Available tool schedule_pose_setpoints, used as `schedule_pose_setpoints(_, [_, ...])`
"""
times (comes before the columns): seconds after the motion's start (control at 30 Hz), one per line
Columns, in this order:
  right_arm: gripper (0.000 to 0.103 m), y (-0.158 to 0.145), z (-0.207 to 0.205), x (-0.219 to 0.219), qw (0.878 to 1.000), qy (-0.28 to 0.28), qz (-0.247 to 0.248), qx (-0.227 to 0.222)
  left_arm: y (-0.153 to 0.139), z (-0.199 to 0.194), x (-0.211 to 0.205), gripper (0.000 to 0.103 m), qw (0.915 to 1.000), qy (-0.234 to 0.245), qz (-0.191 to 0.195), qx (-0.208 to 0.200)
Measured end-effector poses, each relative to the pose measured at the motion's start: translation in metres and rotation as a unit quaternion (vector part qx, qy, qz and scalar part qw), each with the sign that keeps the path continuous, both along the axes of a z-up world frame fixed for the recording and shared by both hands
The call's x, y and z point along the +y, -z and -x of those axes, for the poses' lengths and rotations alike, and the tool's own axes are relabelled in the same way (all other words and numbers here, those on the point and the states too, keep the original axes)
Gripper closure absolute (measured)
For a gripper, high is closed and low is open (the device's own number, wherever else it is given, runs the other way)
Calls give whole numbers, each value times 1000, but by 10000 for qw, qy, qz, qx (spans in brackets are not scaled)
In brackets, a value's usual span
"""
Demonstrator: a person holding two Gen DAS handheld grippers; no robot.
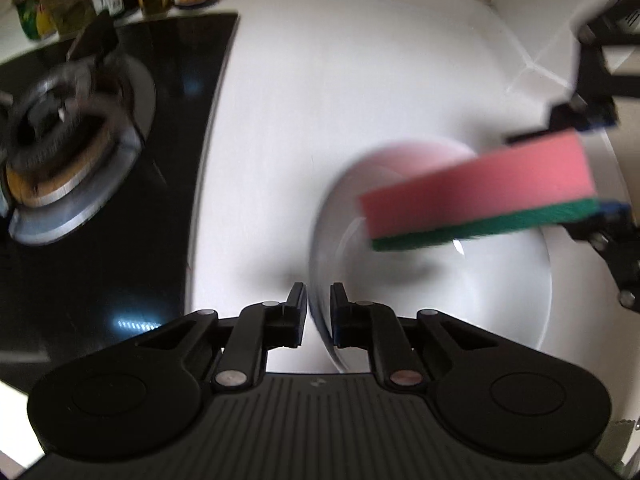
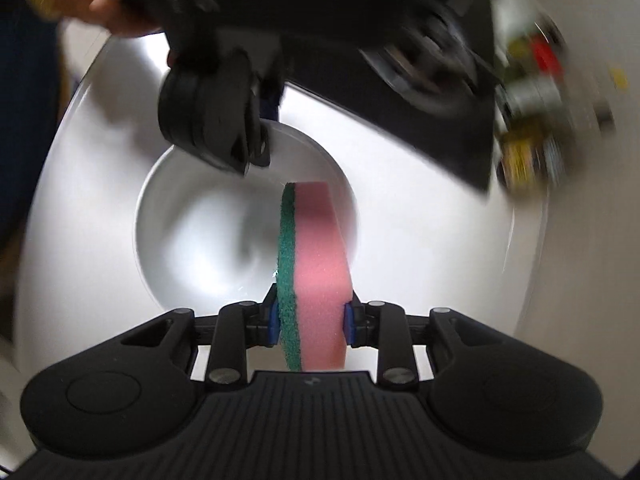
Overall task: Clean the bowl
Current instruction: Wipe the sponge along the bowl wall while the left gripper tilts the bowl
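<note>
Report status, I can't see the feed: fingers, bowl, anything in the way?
Left gripper fingers astride bowl rim. Right gripper shut on sponge, over the bowl. Nothing in the way.

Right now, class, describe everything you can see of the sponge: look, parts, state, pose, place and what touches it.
The sponge is a thick block with two layers: soft pink foam and a thinner, rough green scouring layer. It stands on edge between the right gripper's blue pads, green side on one pad, pink on the other, and juts over the white bowl. Whether its far end touches the bowl cannot be told.
</note>
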State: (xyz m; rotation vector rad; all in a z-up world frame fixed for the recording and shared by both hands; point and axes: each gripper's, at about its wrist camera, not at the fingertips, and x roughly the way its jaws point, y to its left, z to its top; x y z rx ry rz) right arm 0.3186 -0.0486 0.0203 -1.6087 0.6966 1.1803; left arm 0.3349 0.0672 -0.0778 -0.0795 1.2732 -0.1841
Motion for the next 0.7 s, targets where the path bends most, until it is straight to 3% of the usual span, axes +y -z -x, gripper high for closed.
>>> schedule_pose_setpoints(0.03, [78,3,2,5,9996,-245,74,-75,0,3,-1,88,10000,34,-61,-45])
schedule_pose_setpoints(0.13, [79,11,-11,19,9996,-199,209,-49,1,6,-1,84,9998,152,-75,-112])
schedule_pose_setpoints(0.2, [79,18,-29,30,9986,351,396,14,1,7,2,84,9997,190,-34,-172])
schedule_pose_setpoints(0.4, [79,30,-24,30,9920,964,805,105,-1,3,0,86,9979,110,-327,-548])
schedule_pose_setpoints(0.53, [79,17,-14,12,9789,1625,987,751,-1,-7,0,88,9978,131,-236,-599])
schedule_pose_setpoints(0.7, [79,5,-7,9,9545,2348,529,1760,-1,-23,-8,85,9969,288,-163,-711])
